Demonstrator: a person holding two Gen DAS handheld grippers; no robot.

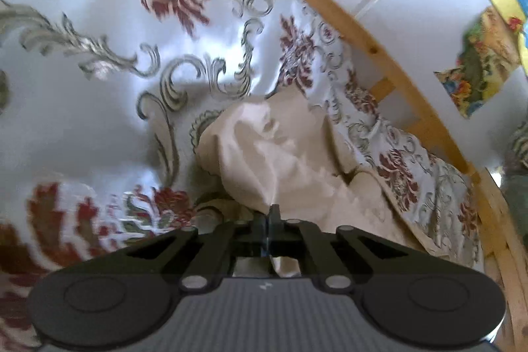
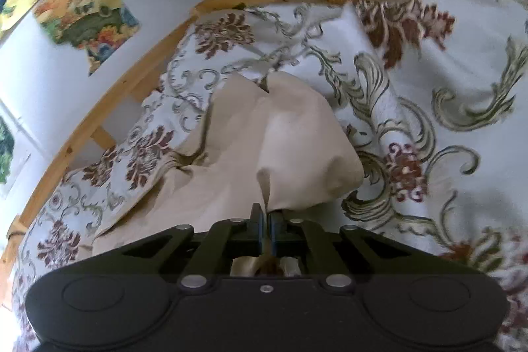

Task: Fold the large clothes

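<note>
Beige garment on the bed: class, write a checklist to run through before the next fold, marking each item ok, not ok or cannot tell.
1. Left gripper shut on the beige garment: ok.
2. Right gripper shut on the garment: ok.
3. Cloth taut between the grips: cannot tell.
4. Garment flat: not ok, it is bunched and creased.
5. Garment free of the floral bedspread: not ok, a bedspread flap lies over its edge nearest the wooden frame.
6. Which garment edges are held: cannot tell.
</note>
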